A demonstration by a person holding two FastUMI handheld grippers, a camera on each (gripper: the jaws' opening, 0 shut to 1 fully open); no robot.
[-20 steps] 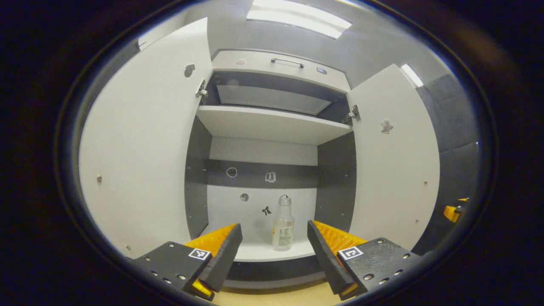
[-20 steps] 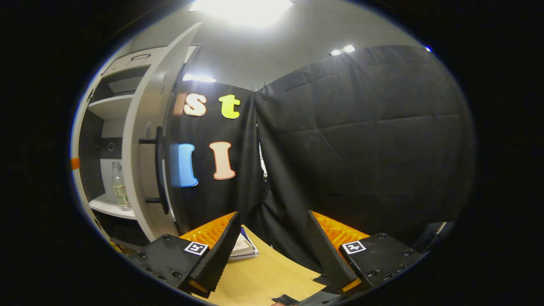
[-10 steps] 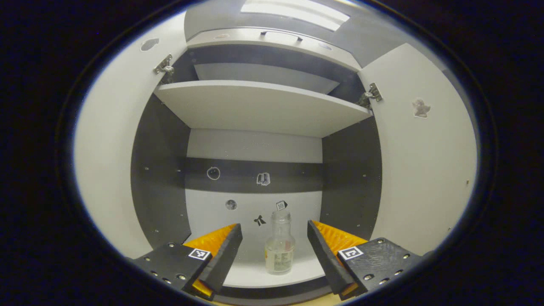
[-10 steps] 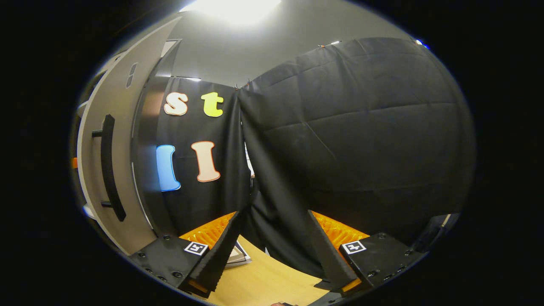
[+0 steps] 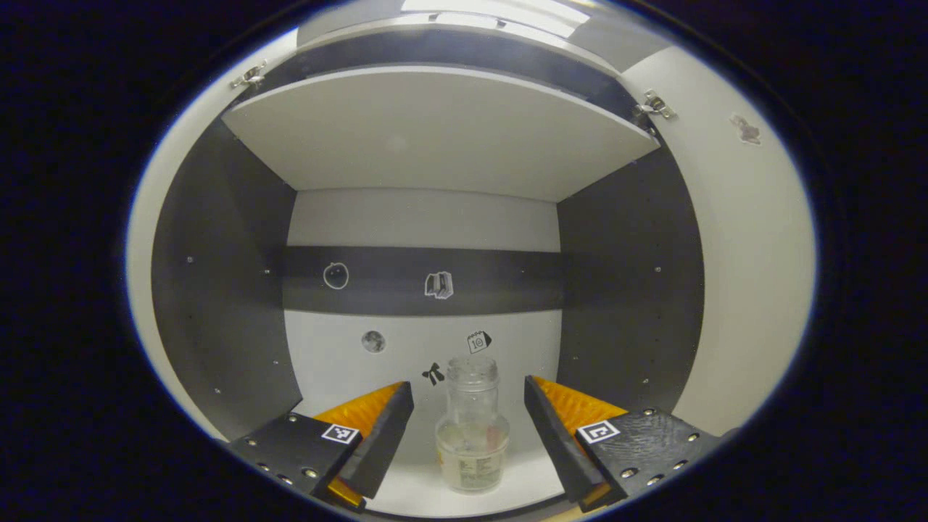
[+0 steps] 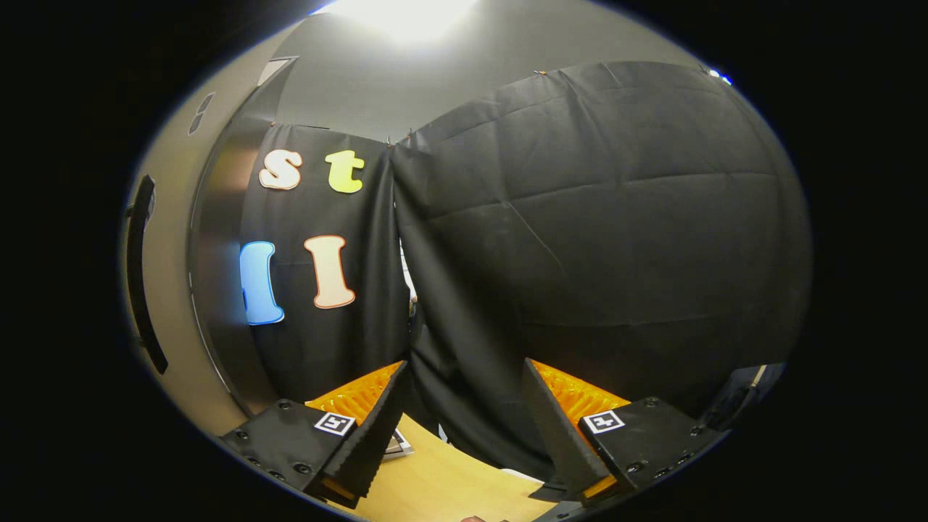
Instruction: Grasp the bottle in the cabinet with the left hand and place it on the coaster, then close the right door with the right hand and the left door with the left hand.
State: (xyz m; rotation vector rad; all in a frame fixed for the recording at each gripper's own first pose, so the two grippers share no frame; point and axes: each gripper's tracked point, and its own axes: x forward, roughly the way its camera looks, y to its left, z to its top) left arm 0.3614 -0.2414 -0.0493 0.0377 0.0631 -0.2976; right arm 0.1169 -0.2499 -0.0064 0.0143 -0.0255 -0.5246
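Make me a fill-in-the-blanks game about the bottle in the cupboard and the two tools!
1. The bottle stands ____ the left tool's two fingers, untouched.
2. The bottle has no ____ on its mouth.
3. The shelf hangs ____ the bottle.
4. The right tool is ____, gripping nothing, above the wooden table.

Missing words: between; lid; above; open

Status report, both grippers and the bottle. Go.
Left gripper open, inside the cabinet, fingers either side of the bottle, not touching. Bottle upright on the lower shelf. Right gripper open, empty. Nothing blocking.
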